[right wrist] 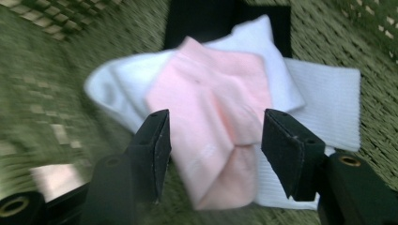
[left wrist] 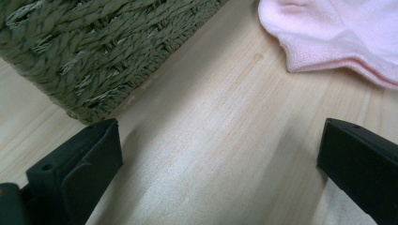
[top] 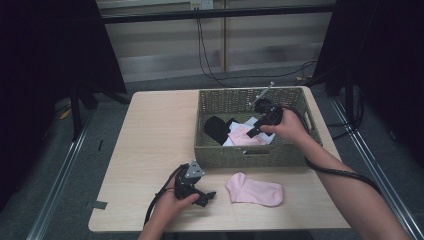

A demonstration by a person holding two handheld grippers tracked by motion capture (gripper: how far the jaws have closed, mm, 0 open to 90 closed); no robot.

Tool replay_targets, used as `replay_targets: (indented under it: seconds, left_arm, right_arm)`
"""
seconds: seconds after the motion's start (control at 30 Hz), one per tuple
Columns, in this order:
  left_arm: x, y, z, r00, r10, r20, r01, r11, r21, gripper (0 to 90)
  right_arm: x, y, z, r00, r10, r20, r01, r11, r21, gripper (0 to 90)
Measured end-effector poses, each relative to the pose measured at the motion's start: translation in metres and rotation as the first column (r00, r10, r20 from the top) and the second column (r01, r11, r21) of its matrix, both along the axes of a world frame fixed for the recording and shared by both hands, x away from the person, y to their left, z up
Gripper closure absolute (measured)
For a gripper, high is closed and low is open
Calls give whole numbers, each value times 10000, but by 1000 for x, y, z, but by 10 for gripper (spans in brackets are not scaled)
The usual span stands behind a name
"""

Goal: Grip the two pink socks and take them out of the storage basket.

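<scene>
Nearest the table's near edge, the left gripper [top: 202, 196] rested with jaws spread, empty, facing the flat pink cotton sock [top: 254, 190], likely its next pick. Inside the green woven basket [top: 215, 152], the right gripper [right wrist: 213, 140] hovered, jaws parted and empty, over another pink sock [right wrist: 216, 112] lying atop white socks [right wrist: 328, 93].

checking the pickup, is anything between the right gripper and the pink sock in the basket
Nothing visible. The right gripper hangs open over the pink sock, which lies on top of the white socks inside the basket; its jaws stand either side of the sock.
</scene>
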State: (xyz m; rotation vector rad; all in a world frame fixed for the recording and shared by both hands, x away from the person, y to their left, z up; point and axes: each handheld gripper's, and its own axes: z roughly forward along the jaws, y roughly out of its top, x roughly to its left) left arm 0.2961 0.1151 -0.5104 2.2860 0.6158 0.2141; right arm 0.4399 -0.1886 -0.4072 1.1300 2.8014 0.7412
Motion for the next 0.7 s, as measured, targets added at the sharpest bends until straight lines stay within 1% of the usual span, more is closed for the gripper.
replay_targets:
  seconds: [0.07,0.1,0.13,0.17,0.23,0.27,0.3,0.33,0.37,0.4,0.43,0.47,0.5,0.57,0.7]
  left_arm:
    - [0,0,0,10000,0,-1,0,10000,0,0]
    - [0,0,0,10000,7,-2,-7,10000,6,0]
    - [0,0,0,10000,12,-2,-12,10000,1,0]
    - [0,0,0,10000,4,2,-4,10000,4,0]
    - [0,0,0,10000,4,5,-4,10000,3,0]
    - [0,0,0,10000,7,-2,-7,10000,9,0]
    - [0,0,0,10000,5,3,-5,10000,3,0]
    - [0,0,0,10000,3,3,-3,10000,5,0]
    - [0,0,0,10000,5,3,-5,10000,2,0]
    - [0,0,0,10000,18,-9,-18,10000,-4,0]
    - [0,0,0,10000,20,-10,-20,10000,-10,0]
    - [0,0,0,10000,18,-10,-18,10000,-8,0]
    - [0,0,0,10000,16,-10,-16,10000,-8,0]
    - [0,0,0,10000,20,-10,-20,10000,-8,0]
    - [0,0,0,10000,19,-9,-19,10000,-8,0]
  right_arm:
    - [5,-1,-9,9999,-99,-111,96,9997,-210,433]
    - [7,-2,-12,9999,-43,-157,39,9997,-260,434]
    - [9,-2,-15,9997,-150,-210,147,9998,-138,434]
    - [10,-3,-18,9988,-291,-386,291,9996,-19,435]
    - [12,-4,-23,9980,-357,-528,354,9994,-68,439]
    - [13,-4,-26,9972,-386,-644,381,9992,-98,463]
    - [13,-4,-27,9962,-396,-771,394,9992,-44,509]
    - [13,-4,-30,9933,-416,-1078,424,9991,48,522]
    - [13,-4,-33,9922,-401,-1181,406,9992,18,581]
    - [13,-4,-34,9918,-385,-1221,386,9993,-14,662]
    - [12,-4,-35,9896,-392,-1385,385,9992,-75,699]
    - [13,-5,-36,9892,-375,-1415,373,9993,-40,720]
    - [13,-6,-36,9881,-352,-1496,364,9993,52,777]
    - [13,-8,-36,9837,-235,-1781,270,9995,175,796]
    - [11,-10,-30,9864,-78,-1645,127,9995,284,806]
